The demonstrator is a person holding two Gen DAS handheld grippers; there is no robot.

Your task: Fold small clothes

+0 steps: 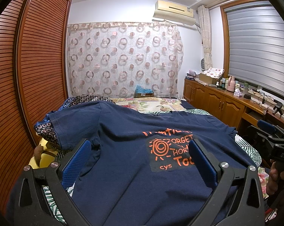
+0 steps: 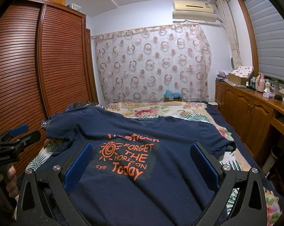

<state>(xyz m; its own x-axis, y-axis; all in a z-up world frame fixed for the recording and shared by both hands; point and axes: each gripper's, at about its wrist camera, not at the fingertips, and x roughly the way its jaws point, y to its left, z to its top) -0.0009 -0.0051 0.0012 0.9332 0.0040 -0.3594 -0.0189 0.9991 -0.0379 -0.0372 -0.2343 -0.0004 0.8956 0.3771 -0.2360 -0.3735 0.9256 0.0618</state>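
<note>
Beneath each spread hand-held gripper [image 2: 142, 163], navy T-shirt [image 2: 151, 135].

Navy T-shirt [image 2: 151, 188] with orange print, floral bedspread [image 2: 151, 109], pink-ringed curtain [image 2: 151, 62], blue-padded fingers [image 2: 79, 167].

Two low, close views are taken side by side above the bed [image 1: 245, 146], both faced toward the curtain [image 1: 123, 60]; the shirt [image 2: 142, 131] is shared.
</note>
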